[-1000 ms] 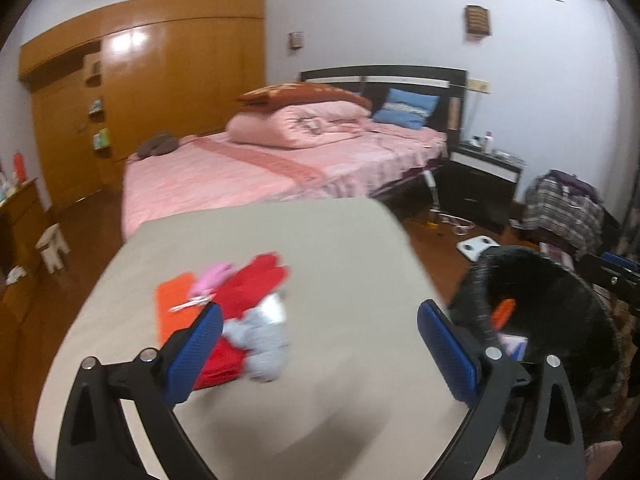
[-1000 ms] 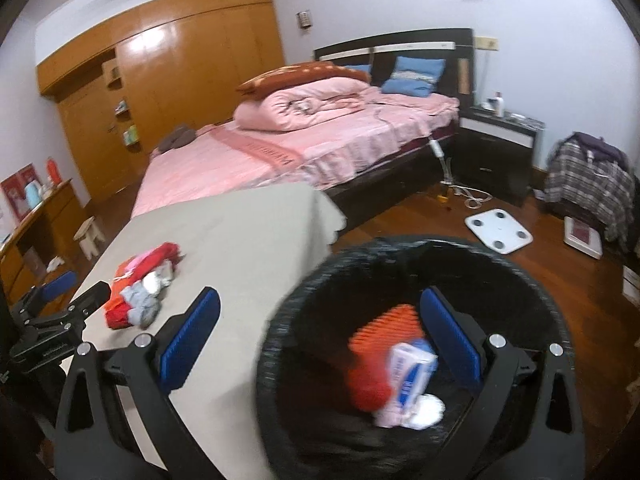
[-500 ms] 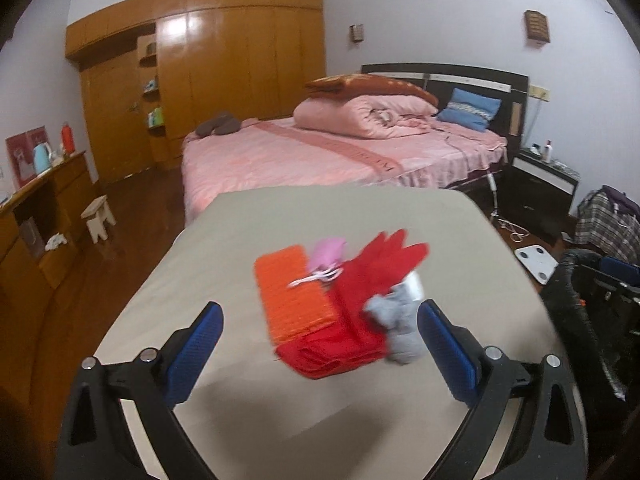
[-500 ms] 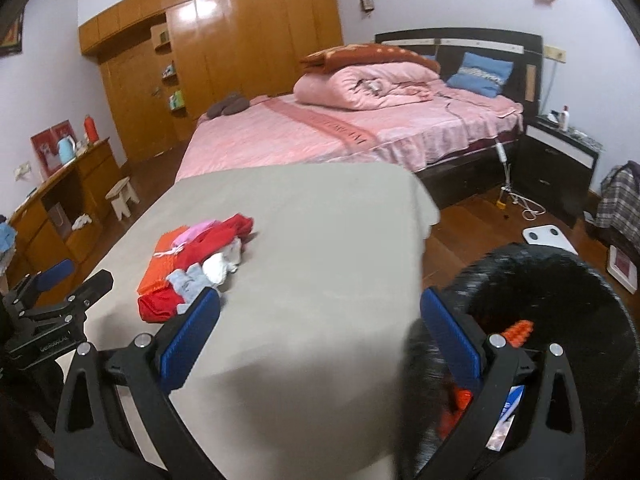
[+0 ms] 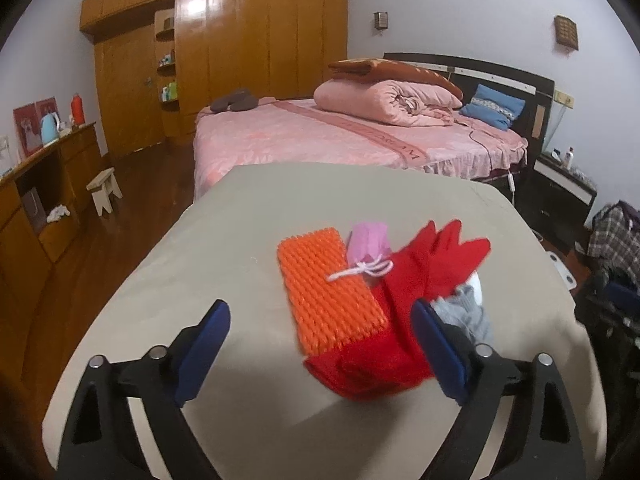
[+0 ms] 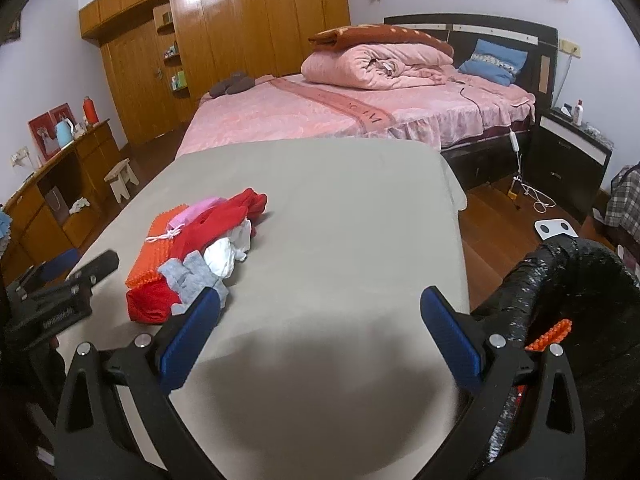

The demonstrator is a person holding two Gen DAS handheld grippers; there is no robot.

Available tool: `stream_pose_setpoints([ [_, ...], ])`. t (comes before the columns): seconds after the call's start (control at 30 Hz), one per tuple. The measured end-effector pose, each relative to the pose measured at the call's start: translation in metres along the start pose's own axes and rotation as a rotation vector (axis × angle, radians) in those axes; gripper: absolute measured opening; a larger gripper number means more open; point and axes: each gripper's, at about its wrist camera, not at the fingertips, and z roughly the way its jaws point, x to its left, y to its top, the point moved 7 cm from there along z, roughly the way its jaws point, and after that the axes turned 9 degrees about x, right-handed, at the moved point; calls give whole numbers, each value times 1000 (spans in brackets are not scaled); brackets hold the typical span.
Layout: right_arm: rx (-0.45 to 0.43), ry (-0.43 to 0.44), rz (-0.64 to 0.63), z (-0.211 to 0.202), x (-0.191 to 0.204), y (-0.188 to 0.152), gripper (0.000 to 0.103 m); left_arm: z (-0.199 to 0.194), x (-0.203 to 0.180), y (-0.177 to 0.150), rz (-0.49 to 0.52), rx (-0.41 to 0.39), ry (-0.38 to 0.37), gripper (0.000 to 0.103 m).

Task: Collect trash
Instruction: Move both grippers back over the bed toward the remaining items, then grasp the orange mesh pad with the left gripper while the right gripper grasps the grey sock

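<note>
A pile of items lies on the beige table [image 5: 224,248]: an orange ribbed pad [image 5: 324,292], a pink pouch with a white cord [image 5: 366,246], red gloves [image 5: 432,268] and grey cloth [image 5: 466,314]. My left gripper [image 5: 320,344] is open and empty, just in front of the pile. My right gripper [image 6: 320,328] is open and empty over bare table [image 6: 340,240], to the right of the pile [image 6: 200,252]. A black-lined trash bin [image 6: 568,280] stands at the right table edge, with an orange item [image 6: 550,334] inside.
A pink bed [image 6: 360,108] stands behind the table. A dark nightstand [image 6: 568,156] and a white scale [image 6: 556,228] are on the right. A wooden sideboard [image 5: 36,200] and small stool [image 5: 105,190] are on the left.
Both views have swung left, away from the bin and toward the pile. The left gripper now faces the pile closely; the bin has slid to the right edge of the right wrist view.
</note>
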Motion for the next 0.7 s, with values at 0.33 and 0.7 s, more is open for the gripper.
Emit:
stream_pose_setpoints([
  [0.33, 16, 4, -39, 17, 15, 4, 97, 48, 4, -3, -18, 124, -52, 78],
  [0.7, 41, 4, -52, 25, 19, -2, 97, 64, 5, -17, -40, 198, -88, 71],
])
